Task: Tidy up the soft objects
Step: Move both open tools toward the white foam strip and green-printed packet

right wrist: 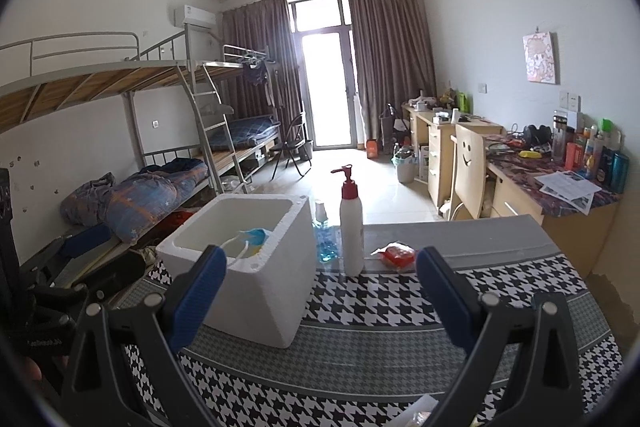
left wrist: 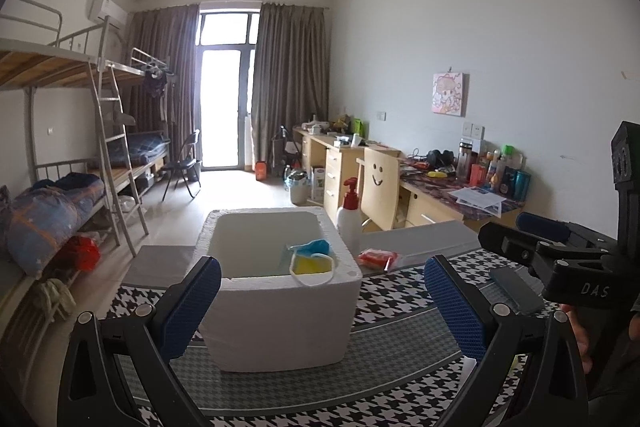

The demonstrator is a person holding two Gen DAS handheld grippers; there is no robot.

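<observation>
A white foam box [left wrist: 280, 307] with thick, grainy walls and an open top stands at frame centre on the desk [left wrist: 400, 379], which is covered by a houndstooth-patterned cloth. Inside the box, against its right wall, lie soft items: a yellow sponge-like piece [left wrist: 311, 264], a blue soft piece [left wrist: 318, 247] behind it, and a white looped strap [left wrist: 316, 281] draped over the rim.

Right of the box stands a white pump bottle [right wrist: 352, 227] with a red dispenser head. In the right wrist view, a small clear bottle of blue liquid [right wrist: 325, 239] sits between box and pump bottle. A red item in clear plastic wrap [right wrist: 396, 254] lies flat on the desk, right of the pump bottle.

Left claw [left wrist: 320, 311]: released, blue ribbed pads apart, nothing between them. Right claw [right wrist: 320, 303]: released, pads apart, empty.
</observation>
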